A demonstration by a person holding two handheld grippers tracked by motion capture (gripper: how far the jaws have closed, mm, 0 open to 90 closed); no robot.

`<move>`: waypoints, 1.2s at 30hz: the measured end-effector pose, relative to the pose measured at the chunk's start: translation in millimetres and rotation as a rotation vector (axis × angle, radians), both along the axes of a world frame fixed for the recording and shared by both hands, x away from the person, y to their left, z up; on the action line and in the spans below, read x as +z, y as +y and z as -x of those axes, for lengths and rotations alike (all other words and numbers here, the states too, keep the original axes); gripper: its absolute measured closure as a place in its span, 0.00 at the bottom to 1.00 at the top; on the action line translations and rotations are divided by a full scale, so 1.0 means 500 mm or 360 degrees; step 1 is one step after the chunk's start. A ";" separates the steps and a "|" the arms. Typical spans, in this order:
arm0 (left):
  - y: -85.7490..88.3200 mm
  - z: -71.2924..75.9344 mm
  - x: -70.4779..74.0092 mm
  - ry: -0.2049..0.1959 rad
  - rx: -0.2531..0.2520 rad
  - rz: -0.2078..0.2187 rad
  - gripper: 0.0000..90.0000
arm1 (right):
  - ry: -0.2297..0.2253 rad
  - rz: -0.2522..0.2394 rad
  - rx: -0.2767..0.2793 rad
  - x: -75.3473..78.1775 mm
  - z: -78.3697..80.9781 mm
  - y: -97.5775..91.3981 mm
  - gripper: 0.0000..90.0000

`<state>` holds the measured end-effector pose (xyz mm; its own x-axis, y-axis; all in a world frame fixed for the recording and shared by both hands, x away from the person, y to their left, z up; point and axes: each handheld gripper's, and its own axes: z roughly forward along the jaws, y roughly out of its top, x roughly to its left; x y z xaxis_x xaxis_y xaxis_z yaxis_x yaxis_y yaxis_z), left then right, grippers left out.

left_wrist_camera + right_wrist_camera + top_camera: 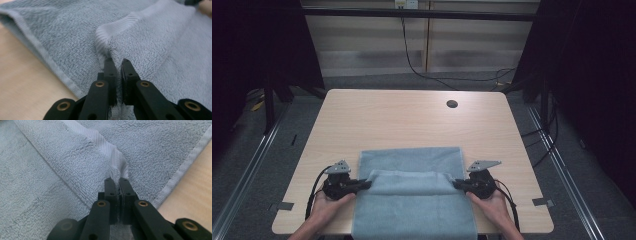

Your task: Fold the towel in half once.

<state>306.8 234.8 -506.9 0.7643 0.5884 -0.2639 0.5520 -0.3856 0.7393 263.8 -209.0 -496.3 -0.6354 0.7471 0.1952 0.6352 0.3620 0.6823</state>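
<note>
Soft towel pinched at both corners of its folded-over edge

The pale blue towel lies on the tabletop's near half, limp, light and floppy; left hand-held gripper and right hand-held gripper each clamp a hemmed corner, the firmest hold, since the terry sags between them.

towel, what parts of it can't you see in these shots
- High view: the towel's near end is cut off by the bottom edge.
- Left gripper view: the pinched hem is hidden between the left tool's jaws.
- Right gripper view: the pinched hem is hidden inside the right tool.
</note>
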 end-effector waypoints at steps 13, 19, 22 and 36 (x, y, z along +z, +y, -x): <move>-0.006 -0.137 -0.003 0.0001 0.0136 -0.0012 0.95 | -0.0012 0.0051 -0.0124 0.000 -0.127 0.020 0.97; -0.016 -0.203 0.008 -0.0013 0.0176 -0.0128 0.94 | -0.0015 0.0039 -0.0194 -0.002 -0.217 0.023 0.97; -0.014 -0.231 0.002 0.0005 0.0222 -0.0077 0.94 | -0.0019 0.0025 -0.0221 -0.005 -0.244 0.024 0.96; -0.039 -0.291 0.006 -0.0017 0.0260 -0.0111 0.94 | -0.0048 -0.0036 -0.0325 -0.012 -0.288 0.006 0.96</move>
<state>452.2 215.3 -504.1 0.6595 0.7217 -0.2103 0.6037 -0.3418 0.7202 407.9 -206.2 -502.3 -0.4770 0.8567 0.1963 0.6730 0.2123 0.7085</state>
